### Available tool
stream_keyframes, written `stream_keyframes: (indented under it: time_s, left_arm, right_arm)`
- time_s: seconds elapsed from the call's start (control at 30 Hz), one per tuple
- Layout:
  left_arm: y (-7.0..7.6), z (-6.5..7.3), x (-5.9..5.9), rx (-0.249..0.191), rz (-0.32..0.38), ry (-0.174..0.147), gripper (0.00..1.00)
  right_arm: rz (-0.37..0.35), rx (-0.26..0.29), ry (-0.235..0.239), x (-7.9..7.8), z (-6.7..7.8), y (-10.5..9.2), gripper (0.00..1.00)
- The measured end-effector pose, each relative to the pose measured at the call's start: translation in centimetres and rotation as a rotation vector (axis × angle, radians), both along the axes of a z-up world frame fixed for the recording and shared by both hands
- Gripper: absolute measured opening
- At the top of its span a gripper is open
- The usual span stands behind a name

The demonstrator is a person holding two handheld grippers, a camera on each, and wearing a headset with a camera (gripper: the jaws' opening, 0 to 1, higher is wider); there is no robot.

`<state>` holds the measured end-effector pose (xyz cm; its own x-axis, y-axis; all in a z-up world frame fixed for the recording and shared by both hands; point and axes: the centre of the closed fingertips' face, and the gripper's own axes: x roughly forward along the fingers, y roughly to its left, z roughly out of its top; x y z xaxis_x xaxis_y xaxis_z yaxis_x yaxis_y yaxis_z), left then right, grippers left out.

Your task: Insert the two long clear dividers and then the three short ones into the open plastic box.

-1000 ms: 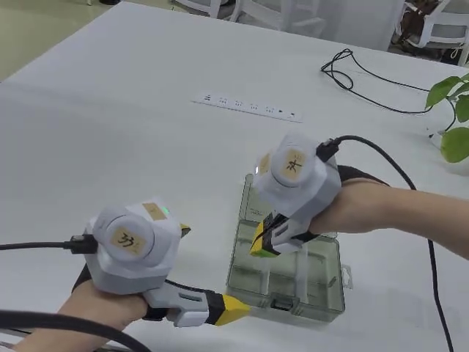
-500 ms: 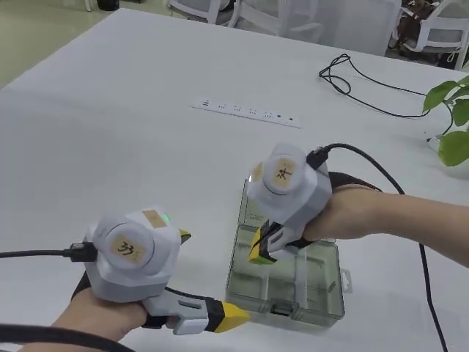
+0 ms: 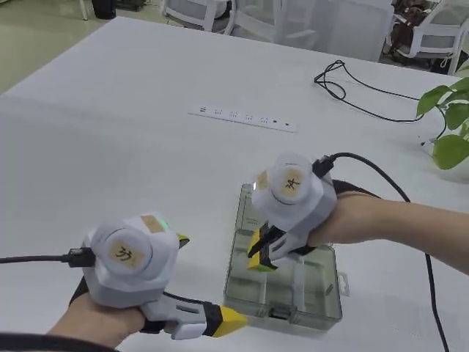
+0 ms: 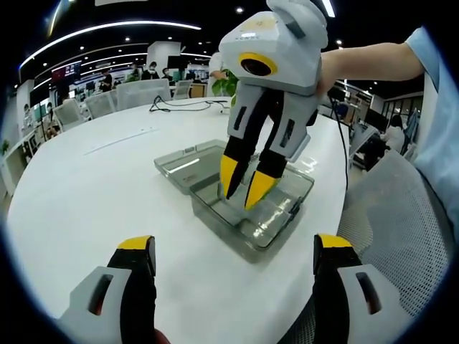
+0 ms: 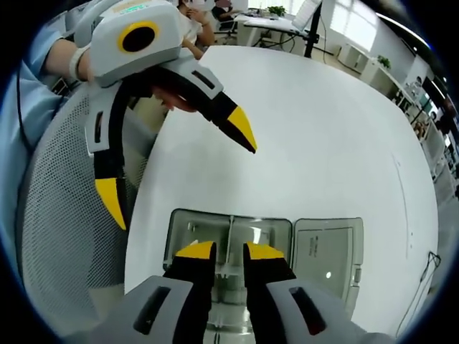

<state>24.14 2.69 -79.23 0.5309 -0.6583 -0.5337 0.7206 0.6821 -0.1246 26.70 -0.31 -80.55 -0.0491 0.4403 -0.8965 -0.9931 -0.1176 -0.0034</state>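
Head view: the right tongs (image 3: 260, 260) stay dipped in the open clear plastic box (image 3: 322, 306) on the white desk (image 3: 110, 132), barely shifted, so seating likely continues; the left tongs (image 3: 207, 280) hang released beside it. Left gripper view: box just ahead. Right gripper view: right tongs nearly meet over a thin clear divider (image 5: 230, 231); I cannot tell whether they grip it.

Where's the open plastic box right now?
Head view, lower right of centre on the table: the box sits under the right gripper, left gripper beside its near-left corner.
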Motion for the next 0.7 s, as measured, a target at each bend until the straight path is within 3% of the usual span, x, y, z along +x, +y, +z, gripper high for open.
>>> stream_keyframes:
  time_s: [0.13,0.23,0.43,0.7]
  left_arm:
    - [0.0,0.1,0.1,-0.004,0.003,-0.002,0.93]
    - [0.0,0.2,0.1,-0.010,0.004,-0.005,0.93]
    - [0.0,0.4,0.1,-0.016,0.007,-0.007,0.93]
    - [-0.1,0.7,0.3,-0.038,0.011,-0.014,0.94]
  right_arm:
    - [-0.010,0.066,-0.017,0.3,0.6,0.2,0.28]
    - [-0.039,0.111,-0.003,0.3,1.2,0.3,0.37]
    - [-0.068,0.213,0.012,0.1,2.2,0.5,0.67]
    - [-0.100,0.271,0.001,-0.2,2.5,-0.1,0.92]
